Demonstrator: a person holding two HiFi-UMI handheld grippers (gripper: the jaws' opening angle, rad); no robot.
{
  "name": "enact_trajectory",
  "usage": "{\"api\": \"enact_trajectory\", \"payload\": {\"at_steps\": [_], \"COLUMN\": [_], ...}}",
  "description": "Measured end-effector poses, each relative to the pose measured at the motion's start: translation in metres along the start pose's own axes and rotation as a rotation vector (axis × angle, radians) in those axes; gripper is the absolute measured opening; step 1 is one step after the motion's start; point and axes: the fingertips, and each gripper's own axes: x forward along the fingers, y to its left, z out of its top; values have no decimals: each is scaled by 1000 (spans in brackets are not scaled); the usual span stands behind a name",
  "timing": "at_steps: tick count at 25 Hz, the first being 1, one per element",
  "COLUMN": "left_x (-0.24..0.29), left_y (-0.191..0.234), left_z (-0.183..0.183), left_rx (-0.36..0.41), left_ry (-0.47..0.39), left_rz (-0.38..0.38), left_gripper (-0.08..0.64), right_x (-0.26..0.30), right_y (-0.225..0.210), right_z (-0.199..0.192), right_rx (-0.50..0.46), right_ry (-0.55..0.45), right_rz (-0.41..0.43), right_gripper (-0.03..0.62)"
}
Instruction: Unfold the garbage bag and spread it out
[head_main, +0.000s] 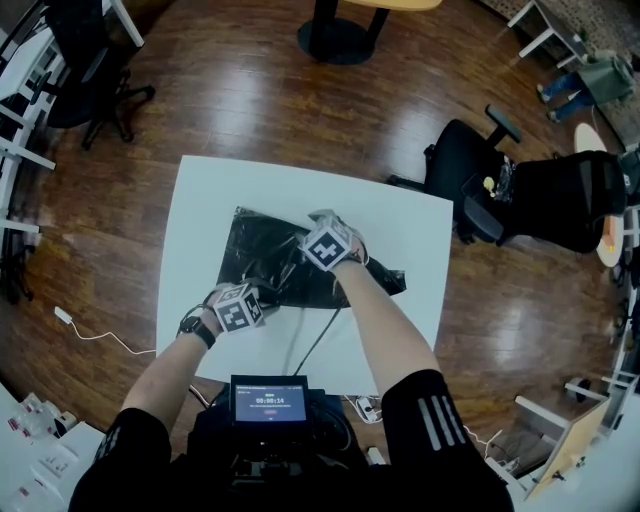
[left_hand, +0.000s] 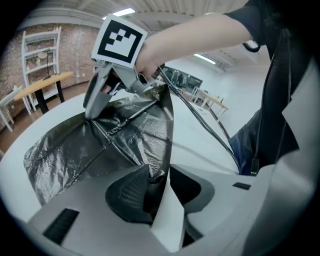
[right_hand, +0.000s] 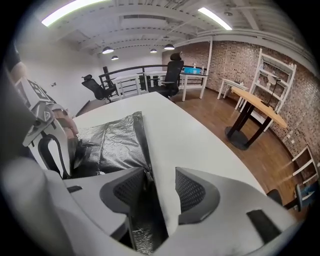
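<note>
Head view: the black garbage bag (head_main: 262, 258) lies crumpled and partly unfolded at the centre of the white table (head_main: 400, 215). The left gripper (head_main: 262, 298) is at the bag's 7 o'clock edge, and the right gripper (head_main: 312, 238) is over its middle.

Left gripper view: the left gripper (left_hand: 159, 187) has its jaws pinching a raised fold of the bag (left_hand: 100, 145). The rest of the sheet slopes away toward 10 o'clock.

Right gripper view: the right gripper (right_hand: 161, 192) has its jaws spread. The bag's (right_hand: 115, 145) edge runs along the 9 o'clock pad, probably only brushing it.
</note>
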Motion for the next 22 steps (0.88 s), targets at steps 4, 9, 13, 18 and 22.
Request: {"api": "enact_trajectory", "payload": {"at_steps": [4,9,13,18,22], "left_x": [-3,-14,-30,-23,-9], "left_y": [3,-3,-4,-2,-3], "left_z": [1,9,39,81,111], "left_rx": [1,21,8,15,-73], "left_ry": [-6,-20,-113,-198,-278], "left_rz": [32,39,54,43,-52], "left_gripper": [130,130,130,130,132], "right_x": [-25,-71,-92,-95,-98], "right_y": [0,-1,-8,-12,-16], "right_z": [19,29,7,-33,-57], "right_rx": [8,61,58,96,167], "right_ry": [-104,-221,-203,-148,-136], "right_rz": [-10,-24,-68,-84,-82], "right_gripper": [225,225,225,225,225]}}
